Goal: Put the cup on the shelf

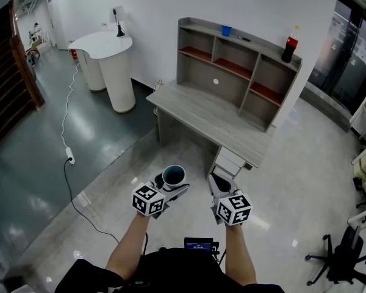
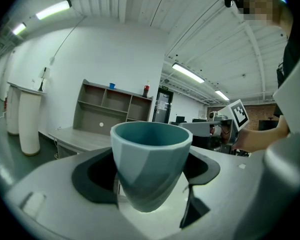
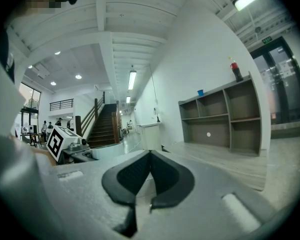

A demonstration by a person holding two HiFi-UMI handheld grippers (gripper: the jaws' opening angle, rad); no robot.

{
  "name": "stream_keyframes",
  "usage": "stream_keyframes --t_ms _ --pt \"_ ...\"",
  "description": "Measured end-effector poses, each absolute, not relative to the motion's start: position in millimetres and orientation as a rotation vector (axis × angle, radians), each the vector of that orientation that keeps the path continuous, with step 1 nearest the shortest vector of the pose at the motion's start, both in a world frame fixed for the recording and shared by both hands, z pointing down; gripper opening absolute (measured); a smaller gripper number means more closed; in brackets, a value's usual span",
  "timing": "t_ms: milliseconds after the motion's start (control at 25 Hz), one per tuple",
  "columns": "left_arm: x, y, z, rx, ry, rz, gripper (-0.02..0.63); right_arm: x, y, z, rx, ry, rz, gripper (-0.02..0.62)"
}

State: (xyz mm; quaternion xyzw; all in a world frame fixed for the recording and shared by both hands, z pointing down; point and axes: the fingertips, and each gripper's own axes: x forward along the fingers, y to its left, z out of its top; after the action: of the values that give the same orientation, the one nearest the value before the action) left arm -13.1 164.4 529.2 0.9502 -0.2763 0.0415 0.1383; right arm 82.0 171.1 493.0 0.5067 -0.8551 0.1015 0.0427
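Grasp done: cup (image 2: 151,156) clamped upright in left gripper (image 2: 151,189) jaws. Right gripper (image 3: 150,179) jaws closed, empty. Remaining: carry to shelf (image 1: 238,72) at one o'clock (well apart, atop bench (image 1: 201,115)), set down.

In the head view only the rim and dark inside of the cup (image 1: 173,176) show. Its wall and foot are hidden between the jaws of the left tool (image 1: 171,187). In the left gripper view the cup covers the right part of the table (image 2: 72,136). A small blue thing (image 1: 226,30) on top of the shelf (image 1: 180,54) is too small to tell, as is the label of the bottle (image 1: 290,44). The bottom edge cuts off the person's torso (image 1: 171,276).
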Motion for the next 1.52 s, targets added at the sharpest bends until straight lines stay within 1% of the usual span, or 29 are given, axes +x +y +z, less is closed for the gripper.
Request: stream_keyframes --t_ms 320,1000,1520 --pt "0.9 163.0 535.1 2.741 -0.819 0.137 0.400 95.4 169.9 496.6 1.524 -2.629 0.319 -0.003" --pt "56.4 162.1 546.7 2.729 -0.859 0.202 0.400 157.7 163.2 511.8 1.483 -2.644 0.385 -0.003" --pt "53.4 135.2 566.3 2.693 -0.874 0.225 0.400 157.4 135.4 530.3 1.470 -2.632 0.435 -0.003"
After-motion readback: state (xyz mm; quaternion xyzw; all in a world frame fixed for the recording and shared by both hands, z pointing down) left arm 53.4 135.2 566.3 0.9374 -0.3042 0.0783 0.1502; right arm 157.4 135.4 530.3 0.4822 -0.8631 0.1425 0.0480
